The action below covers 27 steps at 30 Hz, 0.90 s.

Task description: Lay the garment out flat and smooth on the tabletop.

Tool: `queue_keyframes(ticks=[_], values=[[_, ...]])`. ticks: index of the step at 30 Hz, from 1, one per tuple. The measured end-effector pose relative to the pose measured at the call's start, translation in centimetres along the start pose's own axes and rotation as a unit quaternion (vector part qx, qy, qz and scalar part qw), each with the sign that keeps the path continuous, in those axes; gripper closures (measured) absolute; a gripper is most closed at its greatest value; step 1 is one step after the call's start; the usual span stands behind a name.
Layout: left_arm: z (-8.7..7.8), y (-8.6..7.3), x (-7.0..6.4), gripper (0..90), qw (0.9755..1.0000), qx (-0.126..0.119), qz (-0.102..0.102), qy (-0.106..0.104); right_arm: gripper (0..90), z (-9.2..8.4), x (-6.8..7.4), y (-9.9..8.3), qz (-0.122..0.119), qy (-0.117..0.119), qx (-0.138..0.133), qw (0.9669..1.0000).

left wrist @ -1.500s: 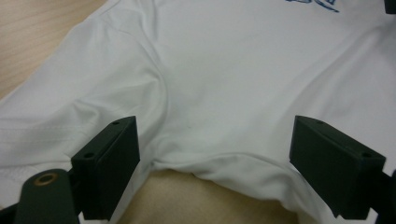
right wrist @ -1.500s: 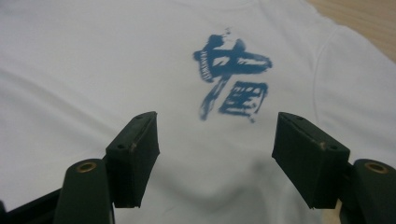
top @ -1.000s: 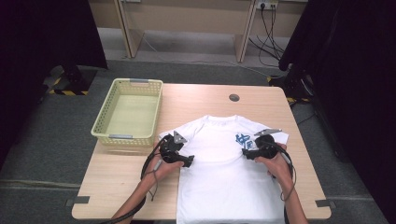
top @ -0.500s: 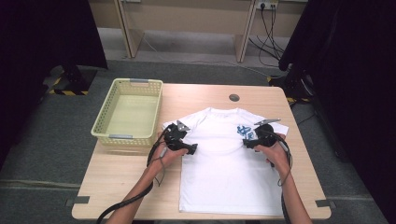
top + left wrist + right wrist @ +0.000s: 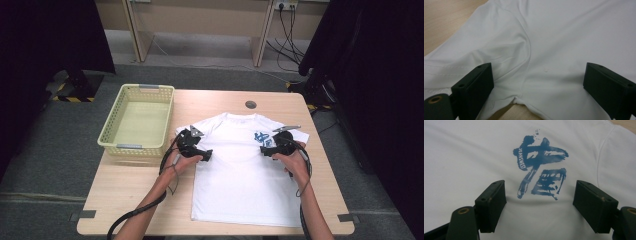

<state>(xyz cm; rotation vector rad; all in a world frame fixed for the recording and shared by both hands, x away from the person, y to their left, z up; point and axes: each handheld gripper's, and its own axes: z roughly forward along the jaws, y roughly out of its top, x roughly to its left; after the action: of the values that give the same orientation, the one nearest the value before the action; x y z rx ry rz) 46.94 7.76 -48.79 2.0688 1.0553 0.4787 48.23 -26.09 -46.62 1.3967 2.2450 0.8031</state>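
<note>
1. White T-shirt spread flat, front up, on desk, right of basket; ready for folding.
2. Left tool released, jaws wide over left armpit.
3. Right tool released above blue print.

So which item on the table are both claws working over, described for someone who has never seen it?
Start at the wooden table and skip the pale yellow basket at its left. Right of it lies a white T-shirt, spread flat with its collar at the far side. A blue brush-style print on its chest sets it apart.
</note>
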Motion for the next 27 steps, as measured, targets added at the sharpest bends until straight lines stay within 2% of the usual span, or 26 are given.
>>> queue_keyframes(ticks=[2,5,6,9,12,15,16,19,22,24,27], values=[[-0.1,0.0,0.0,8.0,1.0,0.001,-0.002,0.002,29.1,-0.1,-0.1,0.0,0.009,-0.002,-0.004,1.0],[-0.8,0.0,-0.3,7.9,0.9998,-0.008,-0.017,0.004,29.2,-0.7,-0.3,-0.4,0.019,0.002,-0.024,0.9995],[-1.1,-0.1,-0.5,7.9,0.9998,-0.011,-0.015,0.004,29.1,-1.0,-0.3,-0.5,0.019,0.001,-0.027,0.9995],[-2.7,-0.3,-1.4,7.5,0.9998,-0.019,0.009,-0.001,28.4,-2.3,-0.4,-1.3,0.004,-0.003,-0.025,0.9997],[-4.3,-1.0,-2.7,6.0,0.9996,-0.021,0.015,-0.011,28.3,-3.8,-0.1,-2.7,-0.005,-0.012,-0.019,0.9997],[-5.3,-2.3,-4.2,5.8,0.9984,-0.002,0.055,-0.01,28.1,-4.9,0.6,-4.2,-0.02,-0.017,-0.015,0.9996],[-5.6,-2.8,-4.7,5.9,0.9981,0.004,0.061,-0.01,28.1,-5.2,0.9,-4.7,-0.025,-0.015,-0.014,0.9995],[-6.6,-4.4,-5.6,5.9,0.9977,0.001,0.067,-0.014,28.1,-6.2,2.0,-6.2,-0.033,-0.009,-0.024,0.9991],[-7.5,-5.6,-6.0,5.9,0.9978,0.004,0.063,-0.02,28.1,-7.6,3.3,-7.5,-0.036,0.01,-0.044,0.9983],[-8.0,-6.3,-6.2,5.9,0.9978,0.008,0.062,-0.019,28.0,-8.3,4.2,-8.1,-0.064,0.022,-0.031,0.9973],[-8.4,-7.2,-6.4,5.9,0.9977,0.009,0.065,-0.02,28.0,-8.9,4.9,-9.0,-0.065,0.031,-0.03,0.9969]])
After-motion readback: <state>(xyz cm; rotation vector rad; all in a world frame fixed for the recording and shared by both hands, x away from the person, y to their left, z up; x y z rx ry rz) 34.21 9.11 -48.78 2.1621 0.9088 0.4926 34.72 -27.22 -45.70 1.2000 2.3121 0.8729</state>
